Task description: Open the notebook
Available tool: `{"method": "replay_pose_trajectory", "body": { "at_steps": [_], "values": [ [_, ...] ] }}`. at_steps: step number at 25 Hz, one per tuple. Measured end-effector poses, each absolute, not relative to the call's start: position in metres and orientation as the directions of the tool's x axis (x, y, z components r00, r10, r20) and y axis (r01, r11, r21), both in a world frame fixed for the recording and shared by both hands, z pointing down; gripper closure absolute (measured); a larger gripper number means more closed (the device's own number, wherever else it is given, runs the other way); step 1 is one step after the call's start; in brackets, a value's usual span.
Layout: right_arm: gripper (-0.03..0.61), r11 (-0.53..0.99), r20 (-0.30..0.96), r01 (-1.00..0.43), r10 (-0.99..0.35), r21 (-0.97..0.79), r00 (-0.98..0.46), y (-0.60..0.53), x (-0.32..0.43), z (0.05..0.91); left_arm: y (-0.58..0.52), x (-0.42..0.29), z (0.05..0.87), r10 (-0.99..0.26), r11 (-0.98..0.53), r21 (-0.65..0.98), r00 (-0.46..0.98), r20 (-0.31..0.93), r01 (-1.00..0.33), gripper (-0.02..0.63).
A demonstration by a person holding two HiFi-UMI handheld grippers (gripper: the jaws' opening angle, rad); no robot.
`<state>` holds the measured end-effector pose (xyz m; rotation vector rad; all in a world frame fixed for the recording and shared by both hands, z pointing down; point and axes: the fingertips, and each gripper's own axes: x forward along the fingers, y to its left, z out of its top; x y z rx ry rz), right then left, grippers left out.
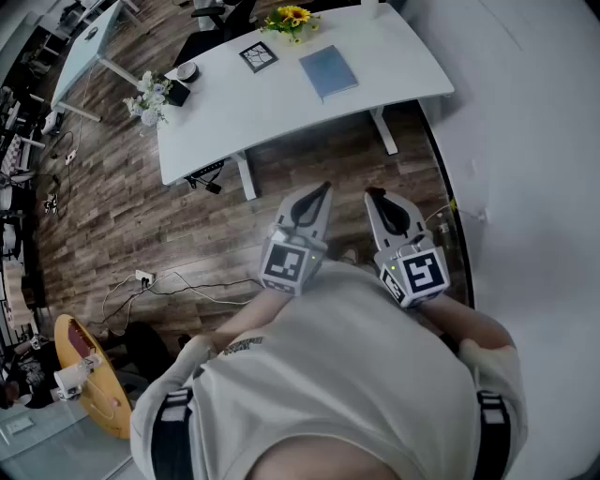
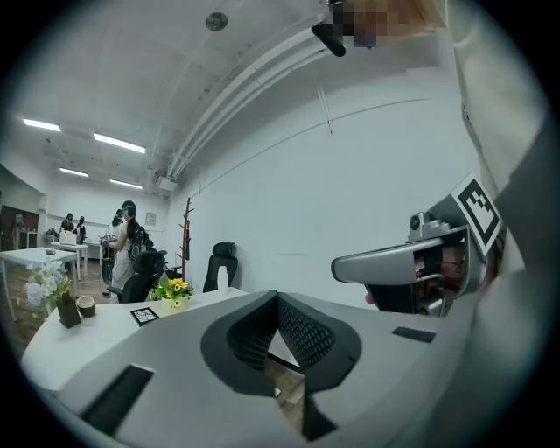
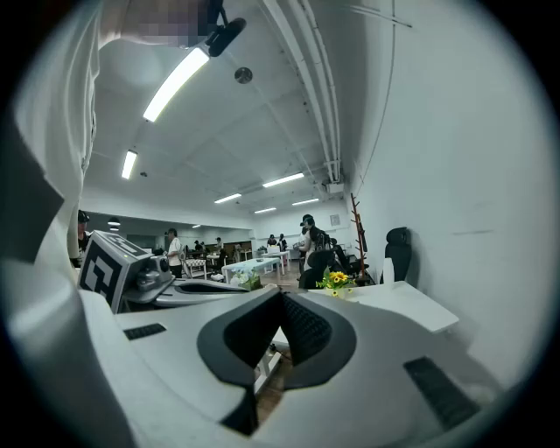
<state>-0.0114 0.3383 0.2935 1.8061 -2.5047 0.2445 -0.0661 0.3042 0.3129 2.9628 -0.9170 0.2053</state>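
Observation:
A blue notebook (image 1: 328, 71) lies closed on the white table (image 1: 281, 103), far ahead of me in the head view. Both grippers are held close to my chest over the wooden floor, well short of the table. My left gripper (image 1: 323, 187) (image 2: 278, 302) has its jaws together with nothing between them. My right gripper (image 1: 375, 194) (image 3: 282, 297) is also shut and empty. Each gripper shows in the other's view, the right gripper (image 2: 411, 262) and the left gripper (image 3: 149, 280). The notebook cannot be made out in either gripper view.
On the table stand yellow flowers (image 1: 292, 17), a square marker card (image 1: 258, 56), a small bowl (image 1: 187, 71) and a white bouquet (image 1: 150, 98). Cables (image 1: 141, 279) lie on the floor at left. A white wall (image 1: 534, 141) runs along the right. People stand far back (image 2: 127, 236).

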Motion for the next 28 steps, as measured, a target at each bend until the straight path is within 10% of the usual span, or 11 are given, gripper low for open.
{"method": "replay_pose_trajectory", "body": {
  "at_steps": [28],
  "values": [
    [0.575, 0.292, 0.141, -0.949, -0.941, -0.118, -0.307, 0.301, 0.006, 0.294, 0.277, -0.052, 0.316, -0.556, -0.825, 0.018, 0.817, 0.154, -0.565, 0.614]
  ]
}}
